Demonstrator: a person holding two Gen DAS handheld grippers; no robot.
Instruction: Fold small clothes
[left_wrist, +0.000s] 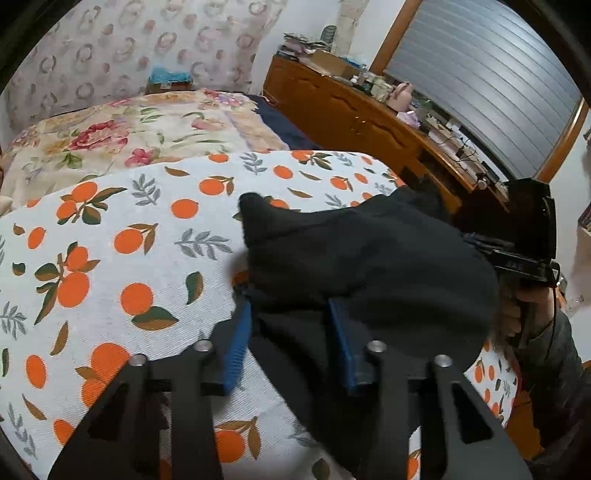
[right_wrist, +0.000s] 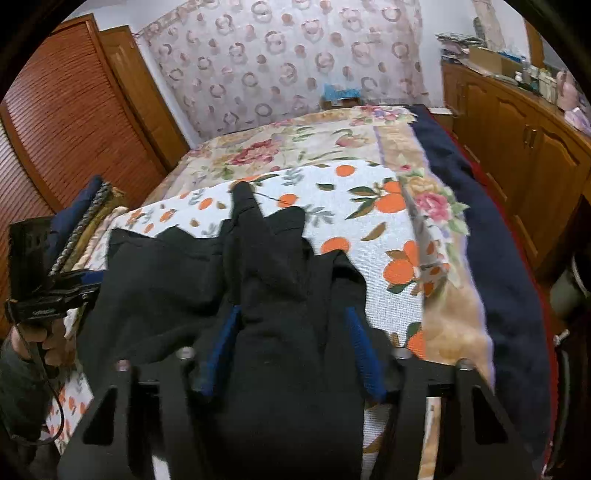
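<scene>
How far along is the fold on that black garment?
Done: nothing looks folded; the black garment lies bunched on the orange-print cloth. In hand: the left tool and right tool each have garment fabric between their blue pads. Left: flattening and the whole fold.

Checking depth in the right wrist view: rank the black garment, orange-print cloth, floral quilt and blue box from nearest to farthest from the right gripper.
1. Black garment, between the right gripper's fingers.
2. Orange-print cloth, under and just beyond it.
3. Floral quilt, farther up the bed.
4. Blue box, by the wall.
</scene>
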